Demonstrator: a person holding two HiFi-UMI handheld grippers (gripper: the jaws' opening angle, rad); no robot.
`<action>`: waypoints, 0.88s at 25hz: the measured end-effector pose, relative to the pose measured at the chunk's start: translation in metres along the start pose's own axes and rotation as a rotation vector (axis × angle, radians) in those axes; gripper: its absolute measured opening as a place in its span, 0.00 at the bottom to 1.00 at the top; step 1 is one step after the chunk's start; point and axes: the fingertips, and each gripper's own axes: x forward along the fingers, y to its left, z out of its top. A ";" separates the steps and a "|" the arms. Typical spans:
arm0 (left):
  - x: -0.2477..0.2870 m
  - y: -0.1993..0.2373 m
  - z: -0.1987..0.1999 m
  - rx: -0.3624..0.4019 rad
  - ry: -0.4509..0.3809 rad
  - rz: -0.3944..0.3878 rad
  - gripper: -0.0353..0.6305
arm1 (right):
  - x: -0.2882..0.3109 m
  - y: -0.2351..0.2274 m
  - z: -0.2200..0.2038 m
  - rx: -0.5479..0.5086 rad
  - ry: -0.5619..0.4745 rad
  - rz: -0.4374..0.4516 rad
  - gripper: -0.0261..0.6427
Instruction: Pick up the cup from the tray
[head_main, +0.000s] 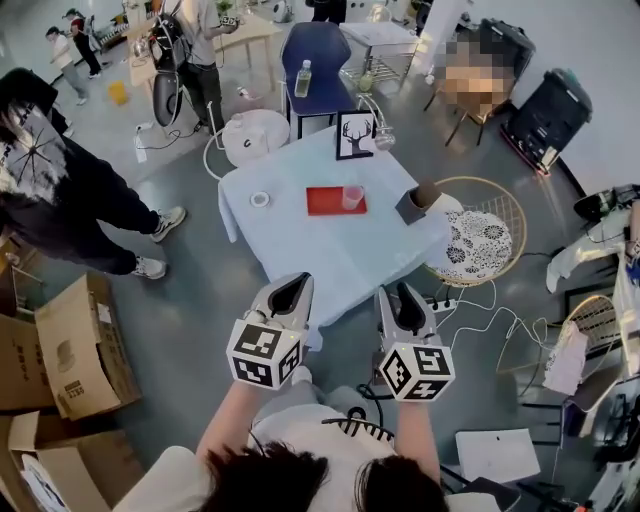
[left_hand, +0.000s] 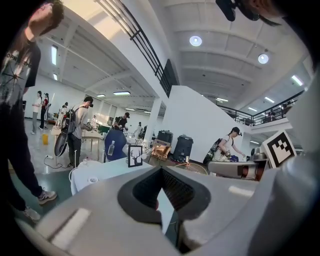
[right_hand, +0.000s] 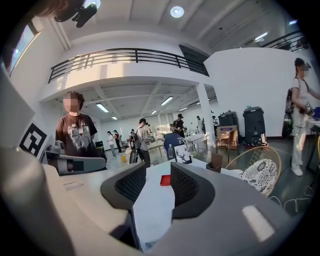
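On the far half of the white-clothed table (head_main: 300, 250) there's a red tray (head_main: 322, 203), with the pink cup (head_main: 352, 197) upright on its 3 o'clock end. It's well apart from both claws, at 11 o'clock from the right gripper (head_main: 394, 290) and 1 o'clock from the left gripper (head_main: 297, 282). Right's jaws are parted a little and empty, with the tray framed between them, so I'd bet on that one. Left is pinched closed.

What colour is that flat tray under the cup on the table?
Red; the tray shows best in the head view.
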 end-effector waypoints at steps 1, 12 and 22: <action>0.002 0.002 0.000 0.004 0.004 -0.004 0.05 | 0.003 0.001 0.000 0.003 0.001 0.000 0.29; 0.023 0.024 0.003 -0.018 -0.009 0.011 0.05 | 0.026 -0.003 0.001 -0.014 0.005 -0.002 0.34; 0.058 0.039 0.009 -0.015 -0.018 0.052 0.05 | 0.074 -0.026 0.008 -0.021 0.012 0.043 0.38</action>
